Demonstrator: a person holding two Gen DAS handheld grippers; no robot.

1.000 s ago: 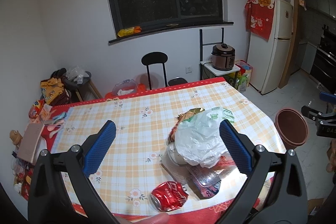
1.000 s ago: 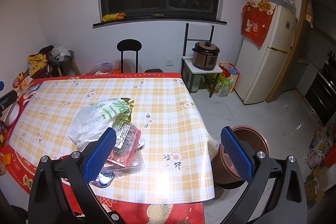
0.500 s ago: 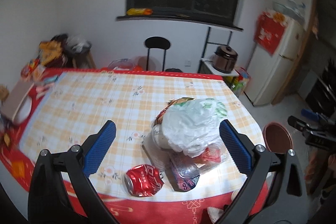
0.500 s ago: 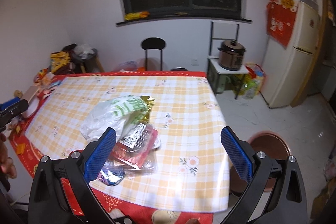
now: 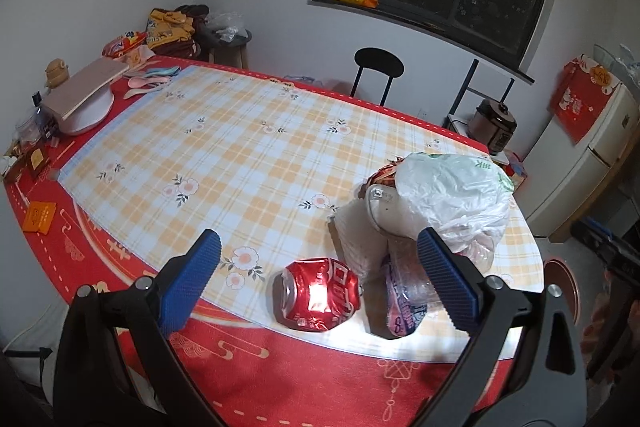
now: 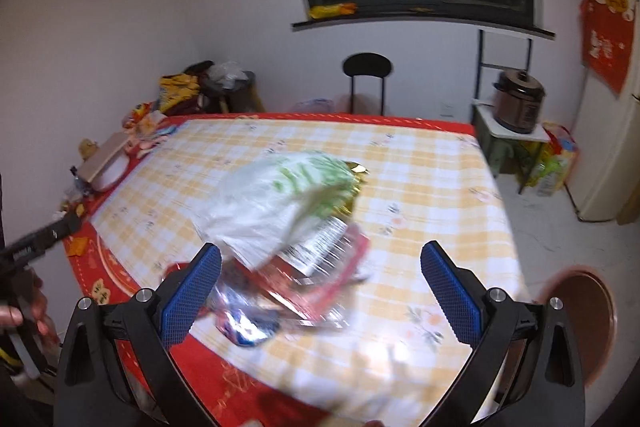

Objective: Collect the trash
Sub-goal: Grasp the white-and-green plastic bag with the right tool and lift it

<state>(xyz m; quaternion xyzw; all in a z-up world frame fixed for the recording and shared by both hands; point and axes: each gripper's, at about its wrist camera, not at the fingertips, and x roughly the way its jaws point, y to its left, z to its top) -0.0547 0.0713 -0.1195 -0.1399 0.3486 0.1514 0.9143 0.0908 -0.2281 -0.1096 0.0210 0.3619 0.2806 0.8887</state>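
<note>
A heap of trash lies near the table's front right corner. A crushed red can [image 5: 318, 294] sits at the front, straight ahead of my open left gripper [image 5: 318, 279]. Behind it are a white plastic bag [image 5: 456, 193] [image 6: 276, 203], a clear plastic tray with a label [image 6: 320, 267] and a purple wrapper [image 5: 402, 313]. My right gripper [image 6: 320, 291] is open and empty, above the heap, which is blurred in the right wrist view. A brown round bin [image 6: 580, 319] [image 5: 564, 291] stands on the floor beside the table's right edge.
The checked tablecloth [image 5: 240, 155] covers the table. A white bowl under a board [image 5: 86, 95], spoons and small packets lie along the left end. A black chair [image 5: 378, 73], a rice cooker [image 6: 518, 101] on a stand and a fridge [image 5: 600, 147] stand beyond. A hand [image 6: 24, 311] holds the other gripper.
Both cameras have swung left and come lower toward the heap. The can now lies between the left fingers' lines. Both grippers stay open.
</note>
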